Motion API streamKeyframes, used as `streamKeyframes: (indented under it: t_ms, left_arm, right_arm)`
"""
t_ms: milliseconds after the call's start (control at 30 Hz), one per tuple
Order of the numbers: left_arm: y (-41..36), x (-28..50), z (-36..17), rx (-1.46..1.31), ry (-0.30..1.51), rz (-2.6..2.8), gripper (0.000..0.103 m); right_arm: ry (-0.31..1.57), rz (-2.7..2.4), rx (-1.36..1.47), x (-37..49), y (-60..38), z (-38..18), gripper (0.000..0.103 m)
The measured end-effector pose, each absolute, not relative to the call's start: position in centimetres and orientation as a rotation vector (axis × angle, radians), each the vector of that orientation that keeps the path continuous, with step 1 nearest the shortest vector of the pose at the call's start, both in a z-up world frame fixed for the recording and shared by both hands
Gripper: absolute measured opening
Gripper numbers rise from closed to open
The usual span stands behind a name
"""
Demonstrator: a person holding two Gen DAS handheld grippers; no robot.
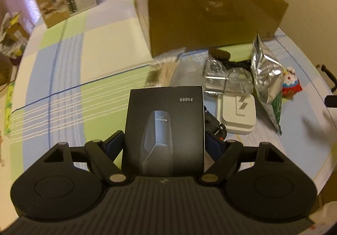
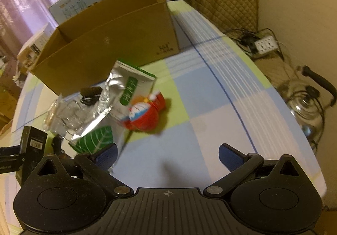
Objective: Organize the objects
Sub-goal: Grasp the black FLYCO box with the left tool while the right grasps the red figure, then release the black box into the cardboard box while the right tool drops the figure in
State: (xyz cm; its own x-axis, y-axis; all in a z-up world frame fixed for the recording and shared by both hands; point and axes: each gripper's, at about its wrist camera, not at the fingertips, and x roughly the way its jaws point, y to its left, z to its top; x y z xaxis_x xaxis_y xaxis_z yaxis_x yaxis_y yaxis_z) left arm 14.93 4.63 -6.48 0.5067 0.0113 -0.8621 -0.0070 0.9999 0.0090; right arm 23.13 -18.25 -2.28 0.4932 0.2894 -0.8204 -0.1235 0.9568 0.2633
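Black box (image 1: 165,129), printed "FS889" with a picture of a dark device, stands upright between the fingers of your left gripper (image 1: 163,142). Its blue pads sit against the box's two side edges, so the tongs are clamped on it. In the right wrist view the same box appears at the far left edge, with a barcode label on its side.

Your right gripper (image 2: 167,156) is spread wide with nothing between its blue pads (image 2: 226,154). It hovers over a bare patch of the checked cloth (image 2: 210,92), which is blue, green and cream and covers the table.

A small pile lies just right of the black box. It holds a white adapter (image 1: 238,113) with its prongs up, some clear plastic packaging (image 1: 227,75), a dark knitted item (image 1: 219,54), and a silver pouch (image 1: 266,79) with green leaf printing. A red and blue plush toy (image 2: 145,115) lies touching the pouch on its right side. A flat bag of pale sticks (image 1: 166,68) lies to the left of the pile.

Behind the pile stands an open cardboard box (image 2: 118,45), its flaps up. Printed cartons stand beyond it, and a smaller carton (image 1: 65,3) stands well apart to the left.

Off the table to the right you can see a power strip (image 2: 266,44) with cables and a metal kettle (image 2: 307,106).
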Motion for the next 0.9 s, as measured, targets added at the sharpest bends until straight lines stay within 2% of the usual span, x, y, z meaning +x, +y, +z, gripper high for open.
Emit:
streamKeyframes:
  t_ms: [333,600,700,900]
  left_arm:
    - [6.3,13.3,-3.9,-0.100,0.993,0.267,0.078]
    - [7.3,11.9,-3.2,-0.141,0.983,0.367,0.078]
    - [7.3,11.6,-3.2,-0.151,0.987,0.390,0.078]
    - [6.9,11.6,-3.2,-0.160,0.992,0.402,0.078]
  right_arm:
    - [1.042,0.338,0.223,27.6,-17.0,-4.7,0.066]
    - [1.070,0.349,0.253,29.9,-16.5,-6.4,0.056]
    - [1.082,0.360,0.248,30.2,-16.2,-7.0,0.045]
    - [1.068,0.384,0.213,30.1,-16.4,-7.0,0.042]
